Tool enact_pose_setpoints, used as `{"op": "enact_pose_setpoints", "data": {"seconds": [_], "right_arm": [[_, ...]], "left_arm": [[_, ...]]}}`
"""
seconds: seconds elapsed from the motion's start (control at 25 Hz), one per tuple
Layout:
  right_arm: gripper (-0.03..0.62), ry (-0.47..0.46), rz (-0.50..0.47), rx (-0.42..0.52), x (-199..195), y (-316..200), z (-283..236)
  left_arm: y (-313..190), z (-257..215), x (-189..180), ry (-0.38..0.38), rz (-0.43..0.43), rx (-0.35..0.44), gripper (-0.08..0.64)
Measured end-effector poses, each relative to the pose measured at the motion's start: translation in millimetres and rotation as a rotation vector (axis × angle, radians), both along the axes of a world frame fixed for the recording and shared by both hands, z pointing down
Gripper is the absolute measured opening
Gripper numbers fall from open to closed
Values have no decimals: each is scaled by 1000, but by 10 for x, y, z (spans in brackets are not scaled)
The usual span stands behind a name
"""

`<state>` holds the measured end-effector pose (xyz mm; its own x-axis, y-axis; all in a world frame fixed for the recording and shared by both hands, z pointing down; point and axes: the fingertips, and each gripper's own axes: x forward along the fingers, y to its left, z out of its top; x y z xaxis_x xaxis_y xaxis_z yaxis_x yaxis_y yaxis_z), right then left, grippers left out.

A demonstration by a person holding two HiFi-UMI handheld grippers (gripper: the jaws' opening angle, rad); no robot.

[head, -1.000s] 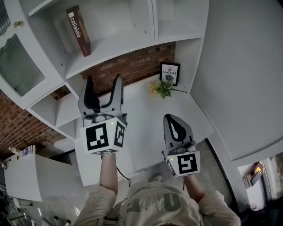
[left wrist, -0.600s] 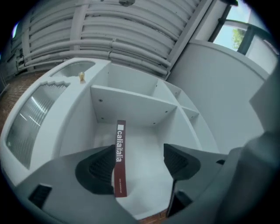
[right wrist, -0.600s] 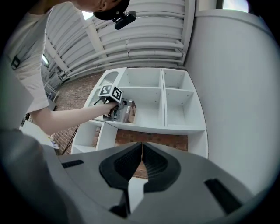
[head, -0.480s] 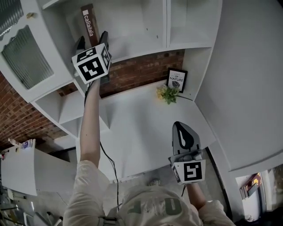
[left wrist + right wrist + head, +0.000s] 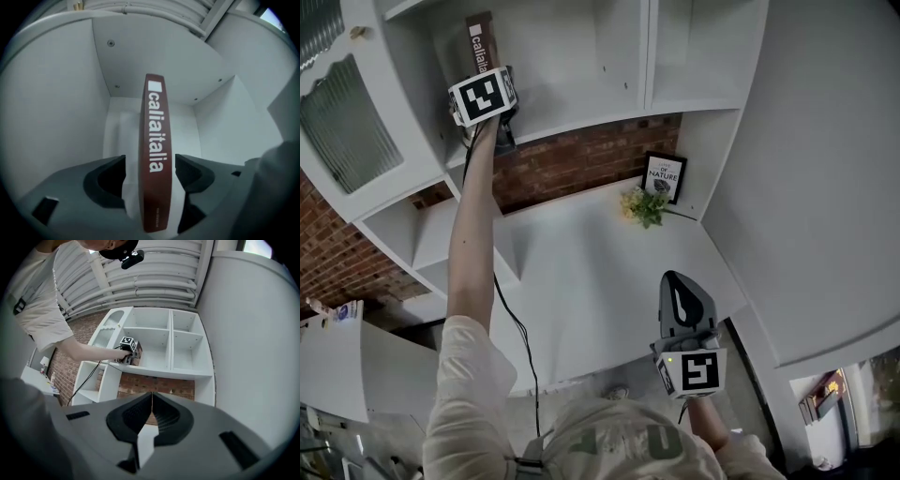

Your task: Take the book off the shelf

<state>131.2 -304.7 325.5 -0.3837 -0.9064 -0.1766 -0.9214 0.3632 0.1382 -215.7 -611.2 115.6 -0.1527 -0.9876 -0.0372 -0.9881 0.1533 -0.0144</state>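
— Dark red book (image 5: pixel 152 117): where does it stand?
— Upright on the white shelf (image 5: pixel 581 108), far left, between the parted jaws of the left claw (image 5: pixel 150 161), a gap either side
— The right claw (image 5: pixel 151 401)?
— Closed on nothing, near right

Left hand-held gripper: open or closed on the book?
Open. The left hand-held gripper straddles the book, with gaps visible beside the spine.
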Motion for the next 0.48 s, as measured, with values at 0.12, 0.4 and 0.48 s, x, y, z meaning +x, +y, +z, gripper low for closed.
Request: {"op": "enact_pose_setpoints", "data": {"seconds": [0.12,0.4,0.48], "right_arm": [[18,-1,9,3,29,-13,-18],[18,-15,23,-7,51,-42,28],[17,-19,23,-8,40,-48,40]], "left_arm": [[-100,69,-92,33,-18,-50,333],[-226,135,-142,58,-14,-105,330],[-240,157,-152,60,-12,-113,308]]}}
